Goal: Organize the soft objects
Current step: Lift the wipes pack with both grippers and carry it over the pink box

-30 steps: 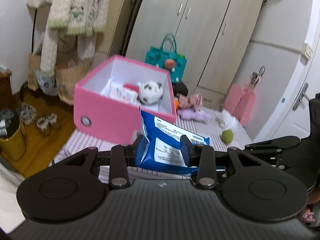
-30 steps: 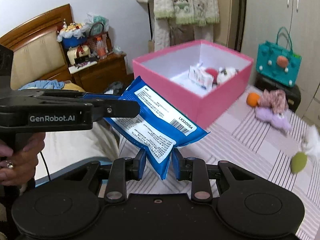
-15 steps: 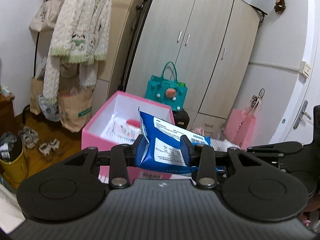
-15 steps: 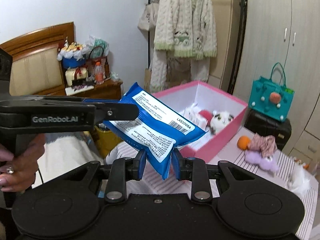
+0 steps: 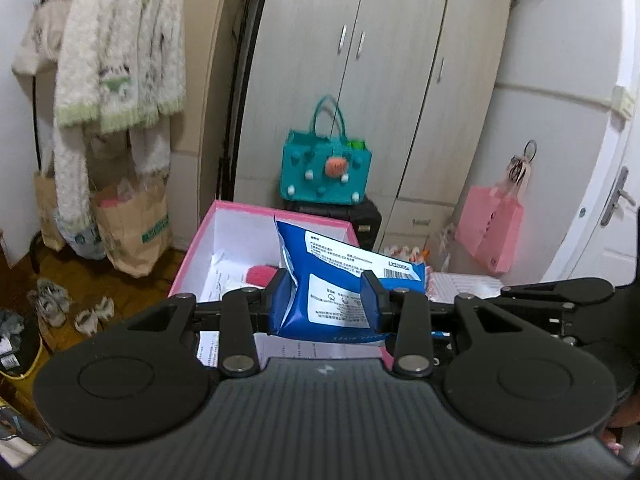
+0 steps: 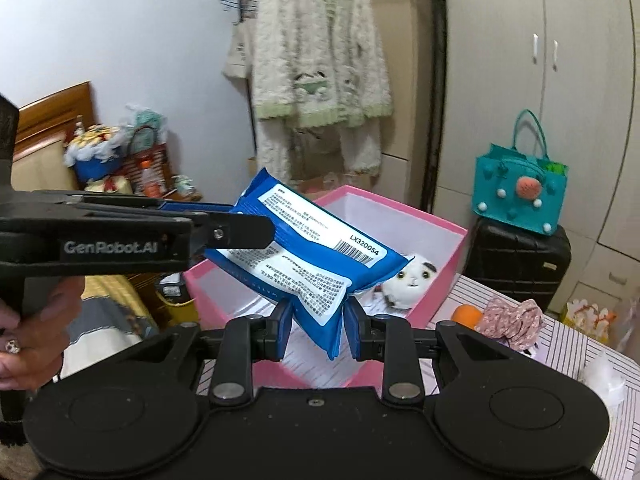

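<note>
A blue soft pack of wipes (image 5: pixel 340 284) (image 6: pixel 308 256) hangs in the air over the open pink box (image 5: pixel 200 248) (image 6: pixel 448 276). My left gripper (image 5: pixel 329 300) is shut on one end of the pack, and it also shows in the right wrist view (image 6: pixel 240 230) coming in from the left. My right gripper (image 6: pixel 318 328) is shut on the pack's lower corner. Inside the box lie a white plush cat (image 6: pixel 412 276), a red soft thing (image 5: pixel 262 274) and a white packet (image 5: pixel 224 276).
On the striped bed cover (image 6: pixel 560 344) lie an orange ball (image 6: pixel 466 314) and a floral scrunchie (image 6: pixel 512 320). A teal felt bag (image 6: pixel 520 192) sits on a black case (image 6: pixel 516 256) by the wardrobe (image 5: pixel 380 80). A pink bag (image 5: pixel 490 232) hangs right; a person's hand (image 6: pixel 28 332) holds the left gripper.
Both grippers have lifted the blue pack and carried it forward until it hangs above the pink box. The box has slid lower in both views and the wardrobe looks nearer.
</note>
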A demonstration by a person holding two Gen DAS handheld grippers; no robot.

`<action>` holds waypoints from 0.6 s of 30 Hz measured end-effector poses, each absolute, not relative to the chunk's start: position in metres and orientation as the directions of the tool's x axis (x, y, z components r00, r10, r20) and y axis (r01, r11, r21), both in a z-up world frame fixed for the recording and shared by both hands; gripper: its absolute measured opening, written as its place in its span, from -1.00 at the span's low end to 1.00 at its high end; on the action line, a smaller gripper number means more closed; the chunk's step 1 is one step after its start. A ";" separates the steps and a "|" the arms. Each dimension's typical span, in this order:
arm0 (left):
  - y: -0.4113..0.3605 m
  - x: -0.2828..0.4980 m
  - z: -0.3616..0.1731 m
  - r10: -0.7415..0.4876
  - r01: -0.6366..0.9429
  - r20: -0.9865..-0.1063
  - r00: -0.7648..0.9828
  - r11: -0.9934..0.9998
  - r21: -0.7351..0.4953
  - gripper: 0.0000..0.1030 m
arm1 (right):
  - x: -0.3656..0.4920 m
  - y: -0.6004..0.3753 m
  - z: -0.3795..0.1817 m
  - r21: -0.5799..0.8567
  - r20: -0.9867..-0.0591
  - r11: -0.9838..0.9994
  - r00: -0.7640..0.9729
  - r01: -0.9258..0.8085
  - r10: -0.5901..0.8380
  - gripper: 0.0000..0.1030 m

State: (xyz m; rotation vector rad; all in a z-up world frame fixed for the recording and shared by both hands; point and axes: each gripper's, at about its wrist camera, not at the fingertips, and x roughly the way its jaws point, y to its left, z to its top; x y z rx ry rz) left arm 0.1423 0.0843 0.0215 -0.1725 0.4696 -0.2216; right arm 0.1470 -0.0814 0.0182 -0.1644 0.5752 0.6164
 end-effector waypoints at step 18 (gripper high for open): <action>0.105 0.264 -0.048 -0.210 0.037 -0.687 0.695 0.966 -0.257 -0.25 | 0.260 -0.040 -0.045 -0.084 -0.727 0.799 0.585 -0.596 0.360 -0.25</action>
